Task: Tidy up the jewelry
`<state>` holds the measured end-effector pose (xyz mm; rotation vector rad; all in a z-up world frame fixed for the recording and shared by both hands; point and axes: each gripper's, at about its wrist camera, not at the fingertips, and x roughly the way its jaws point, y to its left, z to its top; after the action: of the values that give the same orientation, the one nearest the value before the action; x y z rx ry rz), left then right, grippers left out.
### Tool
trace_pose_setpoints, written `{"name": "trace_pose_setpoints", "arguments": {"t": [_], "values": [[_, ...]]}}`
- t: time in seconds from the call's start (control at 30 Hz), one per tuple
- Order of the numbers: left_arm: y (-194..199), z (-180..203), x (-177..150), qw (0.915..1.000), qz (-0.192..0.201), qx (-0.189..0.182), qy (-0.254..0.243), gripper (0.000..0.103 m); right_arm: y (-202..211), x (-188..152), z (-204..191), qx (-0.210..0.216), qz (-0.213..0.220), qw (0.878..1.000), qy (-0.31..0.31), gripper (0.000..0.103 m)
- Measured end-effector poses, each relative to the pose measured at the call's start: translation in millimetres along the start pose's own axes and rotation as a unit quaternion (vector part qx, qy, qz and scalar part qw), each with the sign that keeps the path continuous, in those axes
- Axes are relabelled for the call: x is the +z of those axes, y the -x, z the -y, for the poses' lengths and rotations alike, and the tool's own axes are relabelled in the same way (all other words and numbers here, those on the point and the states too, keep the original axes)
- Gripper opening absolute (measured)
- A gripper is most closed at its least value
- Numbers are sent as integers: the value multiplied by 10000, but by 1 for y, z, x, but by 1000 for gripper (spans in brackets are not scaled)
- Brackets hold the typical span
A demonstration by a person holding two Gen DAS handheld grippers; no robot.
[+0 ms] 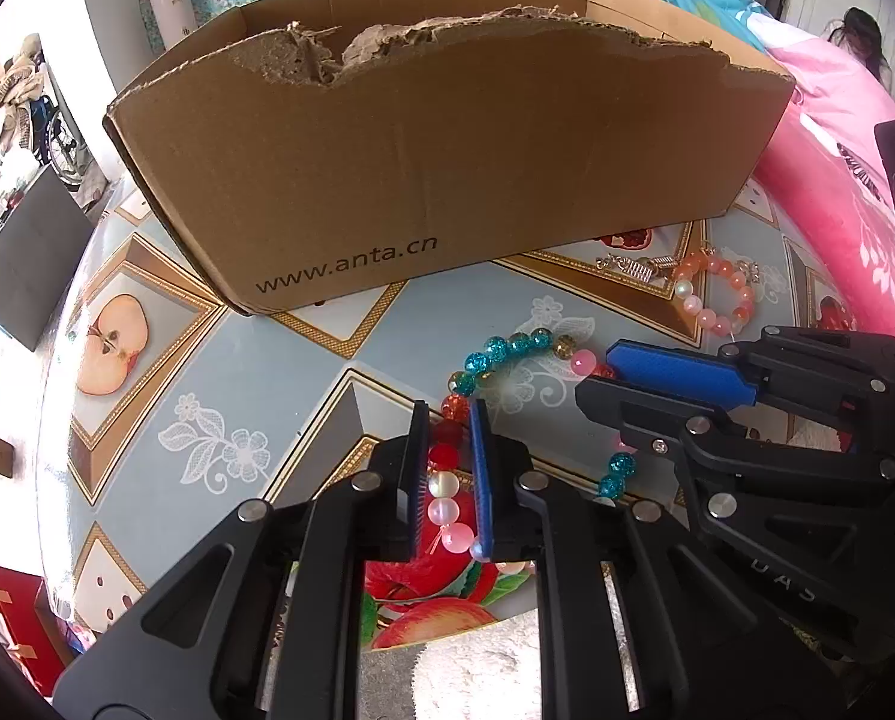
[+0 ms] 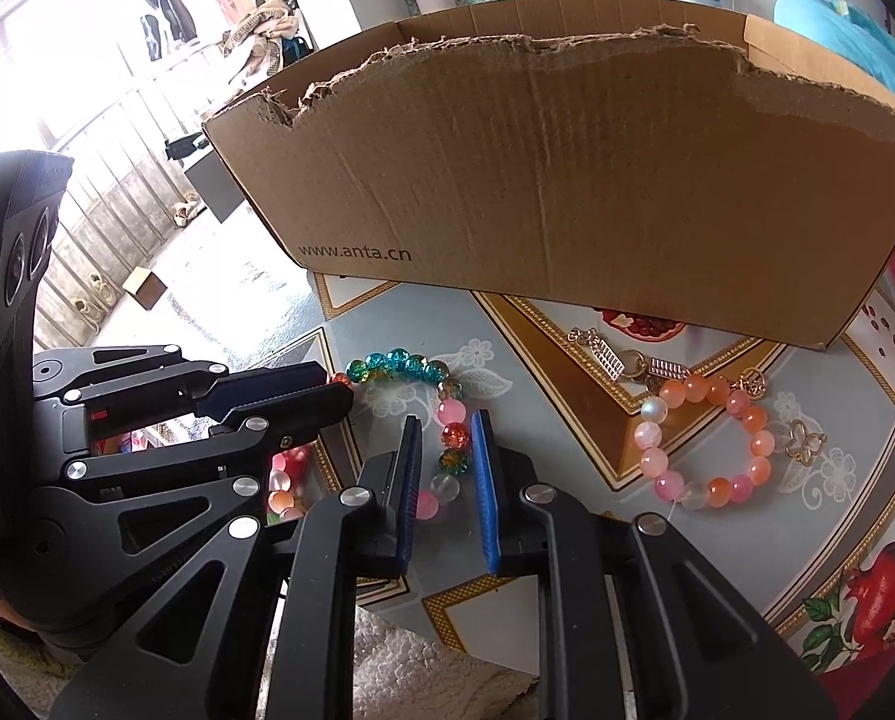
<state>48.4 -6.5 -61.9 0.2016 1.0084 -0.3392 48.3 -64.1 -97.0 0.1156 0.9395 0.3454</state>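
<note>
Patterned fruit tablecloth (image 1: 219, 360) underneath. Left gripper (image 1: 448, 414) clamped on the red-and-pink side of the multicolour bead bracelet (image 1: 507, 348), right gripper (image 2: 446, 426) narrowed around the opposite side, grip unclear; probably for lifting into the cardboard box (image 1: 447, 168) just behind. Orange bracelet (image 2: 711, 438) lying nearby.

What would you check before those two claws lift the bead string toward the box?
1. String lies between the left gripper fingers: ok.
2. The same string lies between the right gripper fingers: ok.
3. Pads on both grippers actually press the beads: cannot tell.
4. Box is open on top, near wall torn low: ok.
5. Orange bracelet and silver charms lie apart from the string: ok.
</note>
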Motion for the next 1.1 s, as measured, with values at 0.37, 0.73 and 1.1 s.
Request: {"name": "trace_pose_setpoints", "arguments": {"t": [0.37, 0.73, 1.1], "values": [[1, 1, -1, 10000, 26, 23, -12, 12, -3, -1, 13, 244, -23, 9990, -379, 10], [1, 2, -1, 10000, 32, 23, -16, 12, -1, 5, 7, 259, -67, 9993, -249, 12], [1, 3, -1, 10000, 34, 12, -7, 12, -3, 5, -6, -7, -41, 9999, 154, 18]]}}
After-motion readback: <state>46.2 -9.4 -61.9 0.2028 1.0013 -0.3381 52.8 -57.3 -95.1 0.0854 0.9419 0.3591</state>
